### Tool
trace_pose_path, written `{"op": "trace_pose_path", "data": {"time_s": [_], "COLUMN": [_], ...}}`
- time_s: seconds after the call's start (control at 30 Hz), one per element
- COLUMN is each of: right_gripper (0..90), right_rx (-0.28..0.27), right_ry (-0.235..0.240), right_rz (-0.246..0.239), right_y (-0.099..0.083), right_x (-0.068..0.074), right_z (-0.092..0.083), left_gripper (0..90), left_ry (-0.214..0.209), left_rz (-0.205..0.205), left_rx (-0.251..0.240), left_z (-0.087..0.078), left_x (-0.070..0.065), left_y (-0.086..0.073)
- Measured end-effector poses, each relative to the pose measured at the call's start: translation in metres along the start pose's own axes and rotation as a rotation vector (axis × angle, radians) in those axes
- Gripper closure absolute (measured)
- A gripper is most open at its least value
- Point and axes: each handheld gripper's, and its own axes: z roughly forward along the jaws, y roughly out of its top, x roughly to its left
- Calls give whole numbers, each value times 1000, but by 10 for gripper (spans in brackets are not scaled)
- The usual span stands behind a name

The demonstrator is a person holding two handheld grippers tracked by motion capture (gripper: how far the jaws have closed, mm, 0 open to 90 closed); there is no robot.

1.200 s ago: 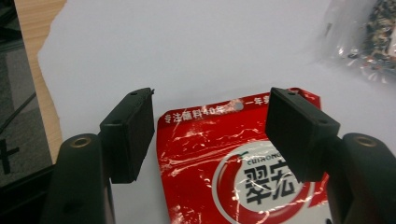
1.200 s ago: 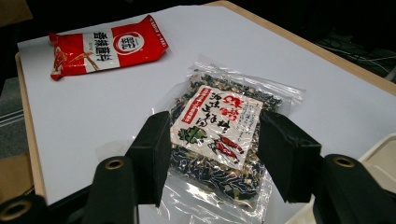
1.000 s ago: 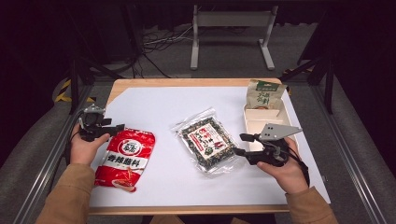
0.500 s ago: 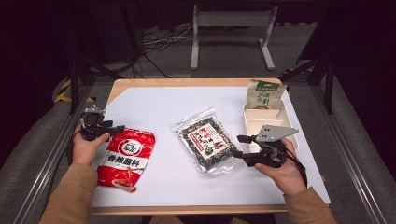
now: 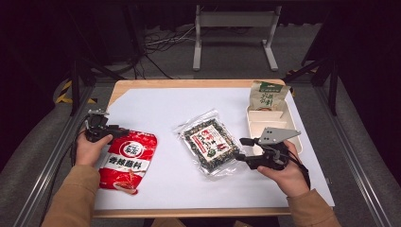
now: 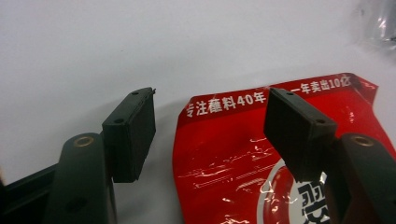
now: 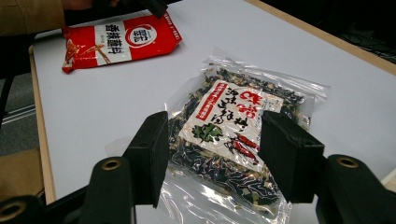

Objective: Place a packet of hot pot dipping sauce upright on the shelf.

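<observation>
Two packets lie flat on the white table surface point(image 5: 165, 109), each faced by one hand-held gripper. The red sachet point(image 5: 125, 160) rests near the left edge of the table. The left gripper point(image 5: 118, 131) sits at the sachet's upper left corner. In the left gripper view its jaws stand apart, with the sachet's top corner point(image 6: 224, 140) below the gap between them. The pads press on nothing, so this gripper is empty.

The clear bag of dried mix point(image 5: 210, 142) lies near the middle of the table, turned at an angle. The right gripper point(image 5: 240, 149) is at the bag's right edge. In the right gripper view its jaws are wide apart, with the bag point(image 7: 233, 126) seen between and beyond them. Nothing is gripped.

A cream compartment tray point(image 5: 257, 118) stands to the right of the bag, and a green-topped paper pouch point(image 5: 267, 97) stands upright at the tray's far end.
</observation>
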Motion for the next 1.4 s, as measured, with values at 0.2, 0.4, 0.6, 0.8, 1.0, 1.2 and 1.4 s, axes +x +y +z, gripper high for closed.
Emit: {"op": "trace_pose_path", "data": {"time_s": [0.2, 0.4, 0.6, 0.8, 1.0, 1.2, 1.4], "right_gripper": [427, 419, 416, 420, 434, 435, 435], "right_rx": [-1, 1, 3, 9, 15, 12, 7], "right_ry": [-2, 0, -6, -3, 7, 15, 25], "right_rz": [2, 4, 2, 3, 5, 4, 0], "right_y": [0, -1, -2, -2, -1, 1, 4], "right_x": [1, 1, 0, 1, 2, 3, 4], "right_z": [0, 0, -1, 1, 3, 4, 7], "left_gripper": [379, 626, 816, 898, 900, 900, 900], "left_ry": [-33, 10, 36, 50, 52, 75, 94], "left_rz": [5, 35, 69, 103, 98, 95, 129], "left_rx": [25, 50, 26, 3, -43, -66, -116], "left_z": [5, 1, -7, -17, -32, -53, -75], "left_x": [1, -4, -10, -17, -18, -28, -48], "left_y": [-2, -1, -1, 0, -1, 2, 11]}}
